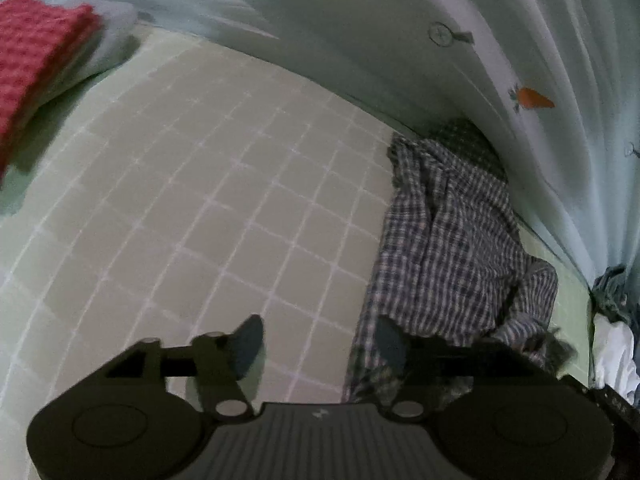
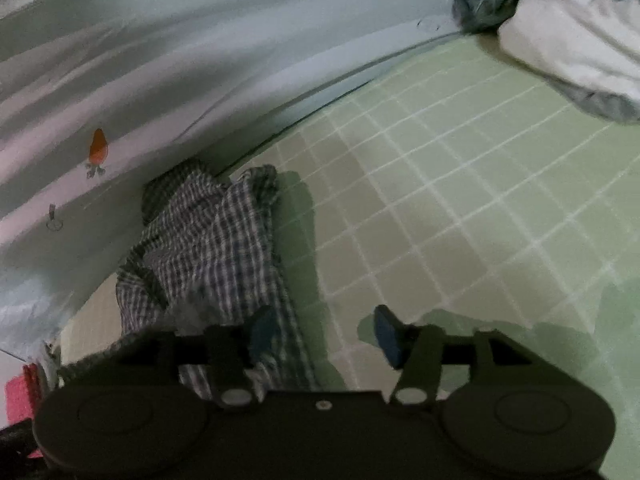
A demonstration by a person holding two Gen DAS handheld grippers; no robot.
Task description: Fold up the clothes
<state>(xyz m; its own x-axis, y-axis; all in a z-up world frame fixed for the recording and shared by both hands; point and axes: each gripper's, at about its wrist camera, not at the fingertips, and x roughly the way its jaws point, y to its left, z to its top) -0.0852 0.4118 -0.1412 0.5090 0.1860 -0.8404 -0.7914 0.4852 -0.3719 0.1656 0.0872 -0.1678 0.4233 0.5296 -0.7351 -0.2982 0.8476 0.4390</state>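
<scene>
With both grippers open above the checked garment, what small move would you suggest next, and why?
Probably lower both onto the crumpled checked garment and pinch its near edge: the left gripper and right gripper are open, holding nothing, and it lies unfolded on the green sheet.

Dim, soft blur, fisheye-warped edges, dark corners.

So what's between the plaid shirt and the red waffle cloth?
Only bare green grid-pattern sheet. The left wrist view shows it: plaid shirt at right, red waffle cloth at far left, nothing lying between.
</scene>
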